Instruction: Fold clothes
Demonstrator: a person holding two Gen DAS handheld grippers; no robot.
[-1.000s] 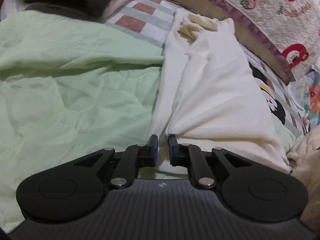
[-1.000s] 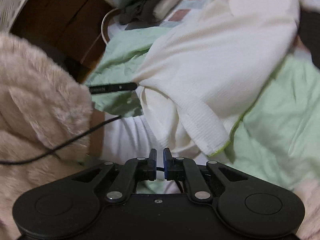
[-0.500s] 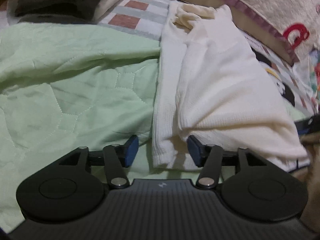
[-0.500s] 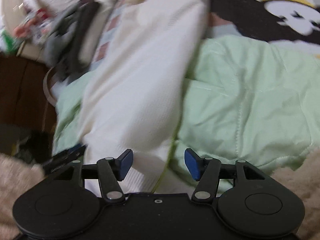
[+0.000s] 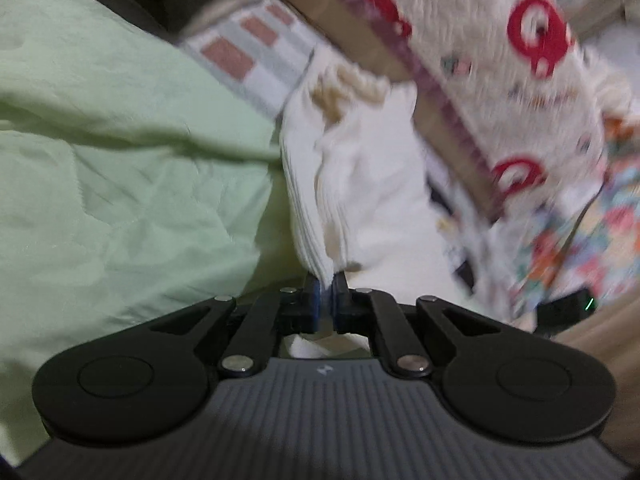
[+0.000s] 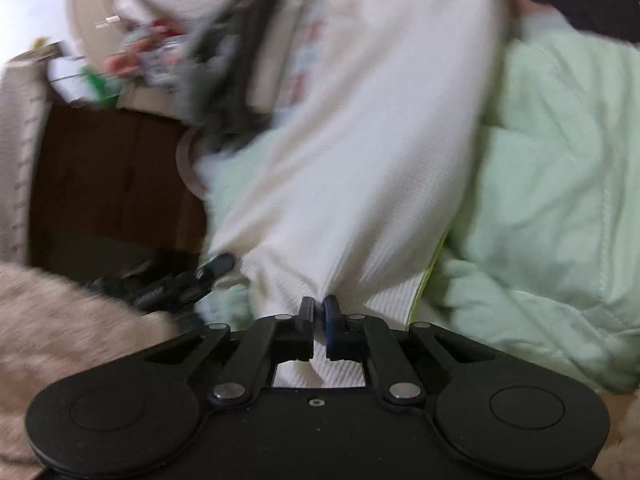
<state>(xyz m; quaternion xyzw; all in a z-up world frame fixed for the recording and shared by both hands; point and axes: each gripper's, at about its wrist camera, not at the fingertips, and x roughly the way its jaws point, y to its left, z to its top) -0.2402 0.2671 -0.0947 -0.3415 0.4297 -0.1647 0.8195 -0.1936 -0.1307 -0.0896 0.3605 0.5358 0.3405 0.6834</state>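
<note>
Left tongs [image 5: 329, 280] clenched on the hem of the cream garment [image 5: 372, 184], cloth bunched just ahead of them over the green quilt [image 5: 120, 160]; right tongs [image 6: 319, 307] pinching another hem fold, garment [image 6: 360, 168] apparently stretching away across the quilt [image 6: 552, 200], view blurred

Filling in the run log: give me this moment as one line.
phase: grasp for fold | left gripper: shut on white garment | right gripper: shut on white garment | surface: green quilt | blur: heavy
</note>
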